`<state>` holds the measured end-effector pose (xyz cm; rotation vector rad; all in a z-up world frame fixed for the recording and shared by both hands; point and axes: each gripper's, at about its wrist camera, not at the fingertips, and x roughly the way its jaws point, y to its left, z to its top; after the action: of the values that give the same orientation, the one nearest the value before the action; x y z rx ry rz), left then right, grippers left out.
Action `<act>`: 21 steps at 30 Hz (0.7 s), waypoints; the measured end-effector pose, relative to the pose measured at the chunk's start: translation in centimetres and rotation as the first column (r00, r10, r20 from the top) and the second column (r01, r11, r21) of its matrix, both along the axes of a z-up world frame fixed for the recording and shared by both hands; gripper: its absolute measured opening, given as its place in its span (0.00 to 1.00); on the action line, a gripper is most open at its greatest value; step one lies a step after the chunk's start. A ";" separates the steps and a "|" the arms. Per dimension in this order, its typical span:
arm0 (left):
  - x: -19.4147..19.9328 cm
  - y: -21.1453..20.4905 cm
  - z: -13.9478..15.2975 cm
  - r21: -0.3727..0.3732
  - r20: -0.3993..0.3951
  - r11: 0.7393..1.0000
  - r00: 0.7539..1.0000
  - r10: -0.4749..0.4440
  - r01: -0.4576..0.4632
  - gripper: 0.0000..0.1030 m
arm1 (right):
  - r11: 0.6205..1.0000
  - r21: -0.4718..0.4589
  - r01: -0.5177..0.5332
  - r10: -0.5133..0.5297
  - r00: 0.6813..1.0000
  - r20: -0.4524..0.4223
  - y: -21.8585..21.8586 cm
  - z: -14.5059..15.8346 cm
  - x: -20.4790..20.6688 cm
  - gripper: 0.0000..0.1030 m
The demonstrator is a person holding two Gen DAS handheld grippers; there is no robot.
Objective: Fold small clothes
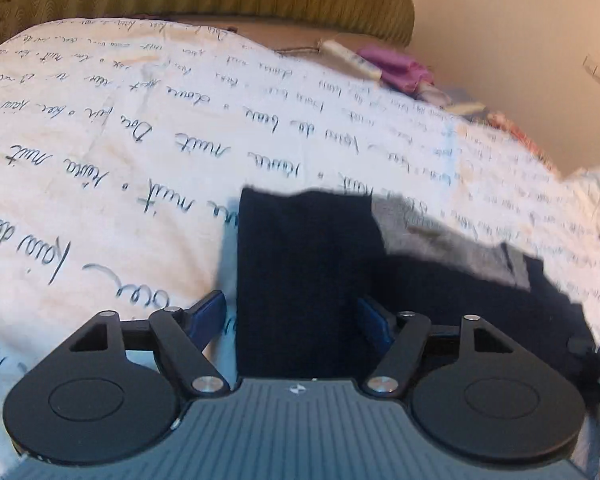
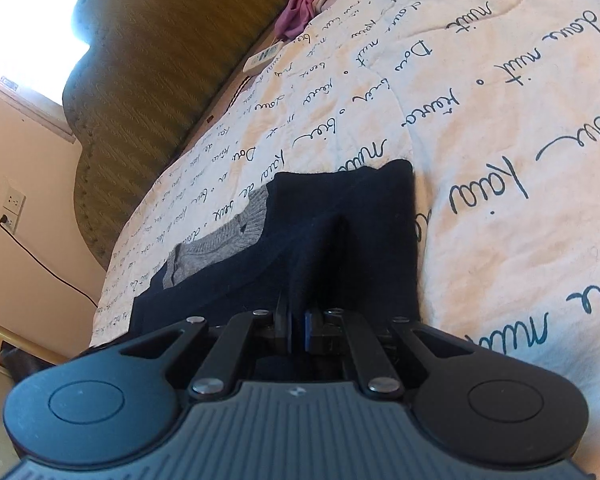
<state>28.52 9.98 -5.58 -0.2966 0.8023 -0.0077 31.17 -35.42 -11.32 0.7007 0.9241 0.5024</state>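
A small dark navy garment (image 1: pixel 304 276) with a grey knit band (image 1: pixel 452 248) lies on a white bedspread printed with script (image 1: pixel 120 152). My left gripper (image 1: pixel 292 320) is open, its blue pads either side of a folded navy flap; whether it touches the cloth I cannot tell. In the right wrist view the same navy garment (image 2: pixel 340 216) lies flat with its grey band (image 2: pixel 220 240) to the left. My right gripper (image 2: pixel 298 330) is shut on a raised pinch of the navy cloth at its near edge.
A green upholstered headboard (image 2: pixel 160 72) stands behind the bed. A pink cloth (image 1: pixel 396 68) and a white remote (image 2: pixel 262 58) lie near the headboard. More clothes (image 1: pixel 596 196) sit at the bed's right edge. A wall socket with a cable (image 2: pixel 14 208) is at left.
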 end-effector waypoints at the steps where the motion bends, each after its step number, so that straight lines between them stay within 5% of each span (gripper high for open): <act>1: 0.2 -0.1 0.0 0.013 0.009 1.000 1.000 -0.014 0.014 0.46 | 1.000 0.007 0.001 -0.001 1.000 -0.001 -0.1 -0.2 0.0 0.05; 2: 0.4 -0.2 0.1 0.021 0.005 1.000 1.000 -0.021 0.021 0.03 | 1.000 0.014 0.008 -0.008 1.000 -0.002 -0.3 -0.3 -0.1 0.05; 4: 0.1 0.0 0.8 0.021 0.036 1.000 0.999 -0.008 0.008 0.06 | 1.000 0.000 0.015 -0.015 1.000 0.020 -0.2 0.2 -0.3 0.05; 8: -1.4 -1.0 2.7 0.146 0.172 0.989 0.984 -0.045 0.020 0.06 | 1.000 0.002 0.006 -0.006 0.994 0.109 -0.2 2.0 -1.4 0.05; 11: -0.3 -1.9 1.1 0.209 0.089 0.977 0.994 -0.067 0.047 0.06 | 0.998 -0.063 0.015 -0.012 0.999 0.041 0.0 -0.2 -0.5 0.05; 14: -0.1 -2.2 -0.6 0.265 0.068 0.963 0.994 -0.080 0.060 0.14 | 0.999 0.009 0.046 -0.046 0.998 0.036 -0.5 -0.7 -0.6 0.05; 17: -1.6 -2.3 0.1 0.291 0.098 0.955 0.991 -0.088 0.056 0.43 | 0.999 -0.016 0.051 -0.050 0.998 0.036 -0.3 -0.3 -0.9 0.07; 18: -2.4 -2.2 0.6 0.297 0.102 0.953 0.991 -0.088 0.054 0.51 | 0.998 -0.011 0.061 -0.061 0.998 0.023 -0.5 0.1 -1.2 0.09; 20: -5.2 -1.4 1.8 0.298 0.150 0.954 0.985 -0.080 0.032 0.52 | 0.997 0.005 0.079 -0.079 0.997 0.014 -1.1 1.0 -2.3 0.16; 21: -7.2 -0.8 2.4 0.279 0.174 0.960 0.982 -0.067 0.017 0.55 | 0.997 0.010 0.081 -0.081 0.996 0.025 -1.5 1.7 -3.5 0.27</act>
<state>21.28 9.18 -3.21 -0.0129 0.6179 0.0366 27.70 -36.89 -9.59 0.7355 0.8661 0.4427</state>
